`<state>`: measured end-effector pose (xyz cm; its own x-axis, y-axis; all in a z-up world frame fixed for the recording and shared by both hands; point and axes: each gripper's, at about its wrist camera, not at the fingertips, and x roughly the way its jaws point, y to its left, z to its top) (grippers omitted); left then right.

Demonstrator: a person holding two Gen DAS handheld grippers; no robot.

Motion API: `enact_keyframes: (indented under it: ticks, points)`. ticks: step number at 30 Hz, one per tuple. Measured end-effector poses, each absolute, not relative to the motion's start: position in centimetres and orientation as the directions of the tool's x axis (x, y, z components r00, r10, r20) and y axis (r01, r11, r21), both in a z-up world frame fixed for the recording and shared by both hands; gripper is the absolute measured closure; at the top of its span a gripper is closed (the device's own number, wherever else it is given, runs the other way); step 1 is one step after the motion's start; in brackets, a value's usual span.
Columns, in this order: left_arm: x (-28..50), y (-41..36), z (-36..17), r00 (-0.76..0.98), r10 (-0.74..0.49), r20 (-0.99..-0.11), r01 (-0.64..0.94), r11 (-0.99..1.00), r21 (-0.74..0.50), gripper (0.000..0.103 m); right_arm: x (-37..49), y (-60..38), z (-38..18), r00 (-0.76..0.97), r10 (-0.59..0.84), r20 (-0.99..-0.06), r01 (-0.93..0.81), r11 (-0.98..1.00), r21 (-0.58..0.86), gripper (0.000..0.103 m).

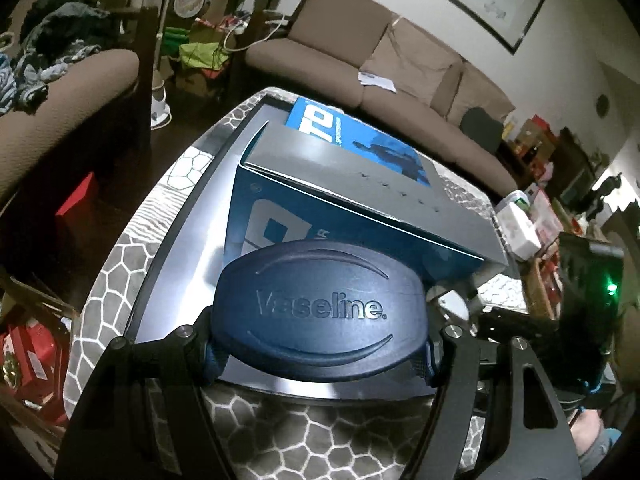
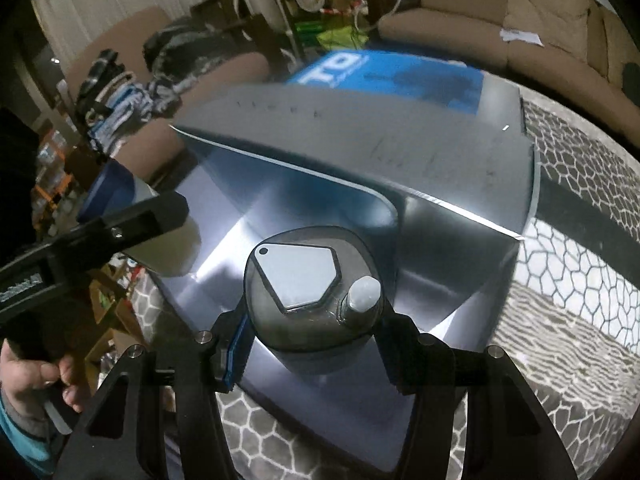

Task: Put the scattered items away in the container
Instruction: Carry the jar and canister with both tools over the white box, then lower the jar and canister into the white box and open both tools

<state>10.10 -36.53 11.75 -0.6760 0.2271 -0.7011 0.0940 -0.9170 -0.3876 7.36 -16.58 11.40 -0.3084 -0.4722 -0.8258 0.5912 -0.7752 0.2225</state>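
My left gripper point(image 1: 320, 354) is shut on a Vaseline jar point(image 1: 316, 312) with a dark blue oval lid, the pads pressing both sides. The jar hangs over the shiny grey inside of an open blue and grey shoe box point(image 1: 360, 216), whose lid point(image 1: 344, 164) stands raised behind it. My right gripper point(image 2: 312, 354) is shut on a smoky grey bottle point(image 2: 308, 300) that has a pale five-sided label and a small round cap. It is held above the same box point(image 2: 320, 200). The Vaseline jar point(image 2: 116, 188) shows at the left of the right wrist view.
The box rests on a table with a grey honeycomb-pattern cloth point(image 1: 256, 432). Brown sofas point(image 1: 400, 68) stand behind and to the left. Clutter and boxes point(image 1: 532, 216) crowd the right side. A hand point(image 2: 28, 376) grips the left tool's handle.
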Motion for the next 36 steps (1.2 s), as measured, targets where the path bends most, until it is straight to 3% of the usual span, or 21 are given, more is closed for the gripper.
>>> enact_keyframes:
  ticks: [11,17,27,31,36]
  points:
    - [9.6,-37.5,11.2,-0.673,0.247,-0.697,0.089,-0.908,-0.408,0.034,6.2,-19.3,8.8,-0.240,-0.311,-0.919,0.483,-0.860,0.165,0.048]
    - [9.5,-38.0,10.6,-0.658,0.256,-0.708,0.095,-0.905,-0.416,0.034,6.0,-19.2,8.0,-0.215,-0.308,-0.927,0.445,-0.876,0.187,0.048]
    - [8.8,-37.3,9.9,-0.625,0.256,-0.737,0.090,-0.914,-0.395,0.034,7.6,-15.9,11.1,-0.249,-0.427,-0.869,0.431,-0.853,0.296,0.046]
    - [7.9,-36.6,9.5,-0.601,0.242,-0.762,0.103,-0.922,-0.374,0.034,8.7,-13.5,13.6,-0.300,-0.470,-0.830,0.437,-0.841,0.318,0.036]
    - [6.9,-35.5,8.8,-0.567,0.209,-0.797,0.126,-0.934,-0.335,0.034,9.8,-12.0,14.9,-0.321,-0.489,-0.811,0.452,-0.832,0.323,0.036]
